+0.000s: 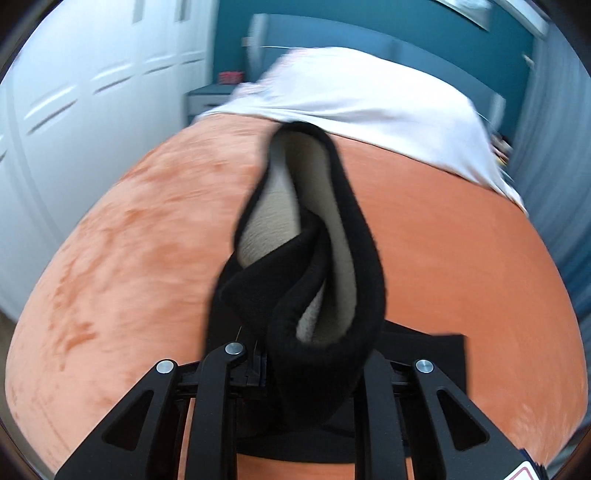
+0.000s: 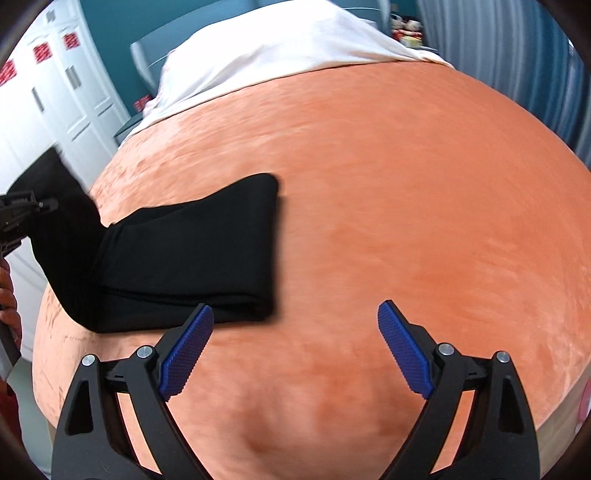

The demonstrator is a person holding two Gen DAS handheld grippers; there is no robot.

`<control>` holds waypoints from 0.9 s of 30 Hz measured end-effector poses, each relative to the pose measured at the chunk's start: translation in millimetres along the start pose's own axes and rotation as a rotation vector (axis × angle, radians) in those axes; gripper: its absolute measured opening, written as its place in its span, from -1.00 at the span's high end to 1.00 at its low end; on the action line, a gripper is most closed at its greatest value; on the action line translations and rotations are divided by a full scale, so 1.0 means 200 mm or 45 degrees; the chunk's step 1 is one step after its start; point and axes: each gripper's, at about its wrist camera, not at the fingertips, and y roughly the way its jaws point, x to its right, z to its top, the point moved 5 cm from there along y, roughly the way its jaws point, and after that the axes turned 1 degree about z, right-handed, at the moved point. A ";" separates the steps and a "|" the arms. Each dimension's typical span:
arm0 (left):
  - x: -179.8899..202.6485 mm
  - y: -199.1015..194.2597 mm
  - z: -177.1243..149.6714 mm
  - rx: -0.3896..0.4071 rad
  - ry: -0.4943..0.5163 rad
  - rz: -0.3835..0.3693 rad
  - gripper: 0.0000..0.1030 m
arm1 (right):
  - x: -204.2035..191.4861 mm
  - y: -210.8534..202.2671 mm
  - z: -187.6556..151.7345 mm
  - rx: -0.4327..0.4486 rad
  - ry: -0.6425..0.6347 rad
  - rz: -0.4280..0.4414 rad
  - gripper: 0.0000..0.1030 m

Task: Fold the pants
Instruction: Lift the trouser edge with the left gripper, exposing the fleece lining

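The left gripper (image 1: 291, 354) has its jaws pressed together on a bunched end of the black fleece pants with a cream pile lining (image 1: 314, 258). From the left wrist view that end rises off the closed fingers as an open loop: black outside, pale lining showing inside, one fold twisted across the middle. The pads themselves are hidden under the cloth.

The right gripper (image 2: 295, 347) has its jaws spread wide, with nothing between them. Its ribbed blue pads (image 2: 186, 354) hang over bare bedcover, and the left pad's tip overlaps the near edge of the folded cloth in the picture; whether it touches I cannot tell.

In the right wrist view the rest of the pants (image 2: 192, 251) lies as a flat, layered black slab on the left half of the orange plush bedcover (image 2: 406, 184), its square end pointing toward the middle of the bed. From that slab a strip of cloth climbs up and left, off the bed's surface, to the left gripper (image 2: 22, 214) at the picture's edge, where part of a hand (image 2: 9, 299) shows below it.

Beyond the cover lies a white sheet (image 1: 369, 92) across the head of the bed. Behind it stand a teal wall (image 1: 406, 22) and white panelled wardrobe doors (image 1: 92, 92); both views are somewhat blurred
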 end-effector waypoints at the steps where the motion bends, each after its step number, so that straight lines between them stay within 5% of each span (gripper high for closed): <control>1: 0.13 0.01 -0.03 -0.021 0.036 -0.027 0.69 | 0.05 -0.01 0.00 0.001 0.014 -0.002 -0.72; 10: 0.69 0.23 -0.43 -0.194 0.262 -0.031 0.69 | 0.34 -0.02 -0.01 -0.008 0.089 -0.001 -0.72; 14: 0.78 0.34 -0.66 -0.272 0.378 0.050 0.68 | 0.39 0.00 -0.01 -0.020 0.092 0.034 -0.72; 17: 0.82 0.37 -0.74 -0.236 0.486 0.149 0.63 | 0.41 0.01 -0.01 -0.022 0.095 0.050 -0.72; 27: 0.83 0.36 -0.78 -0.226 0.531 0.207 0.56 | 0.45 0.03 -0.03 -0.037 0.124 0.041 -0.72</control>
